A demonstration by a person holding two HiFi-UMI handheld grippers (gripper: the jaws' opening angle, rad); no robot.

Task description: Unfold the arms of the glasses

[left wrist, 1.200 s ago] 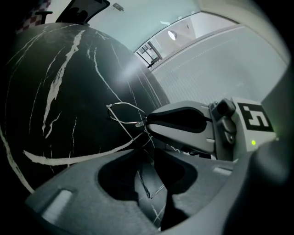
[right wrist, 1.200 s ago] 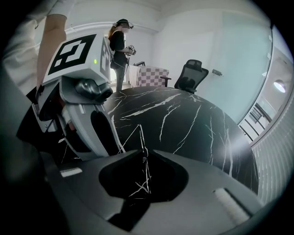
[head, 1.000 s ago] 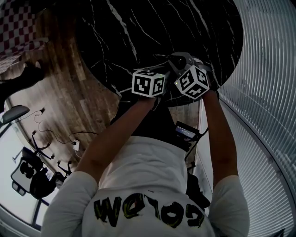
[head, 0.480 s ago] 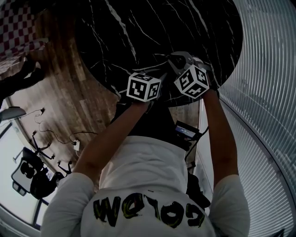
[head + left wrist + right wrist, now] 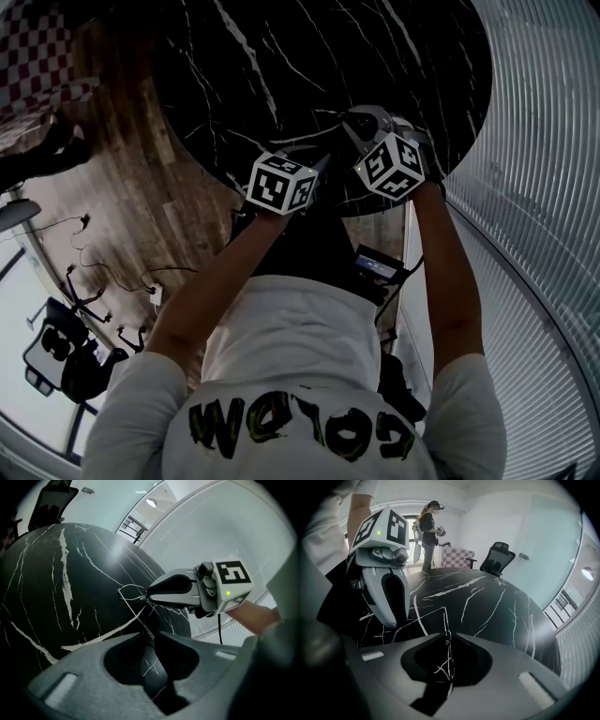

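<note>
Thin wire-framed glasses hang above the black marble table between my two grippers. The right gripper is shut on the frame, and from the left gripper view its fingertips pinch the wire. One thin arm runs from there down into the left gripper. Its jaws have just been closing, and they stand shut on that arm. In the right gripper view the wire stretches left to the left gripper's fingertips. In the head view the glasses are too fine to make out.
The table's round edge lies just below both grippers, with wooden floor beyond and a ribbed glass wall at the right. A person, a chequered box and an office chair stand past the far side.
In the head view my left gripper has slid left, away from the right one, and rolled a little. The right gripper has stayed where it was.
</note>
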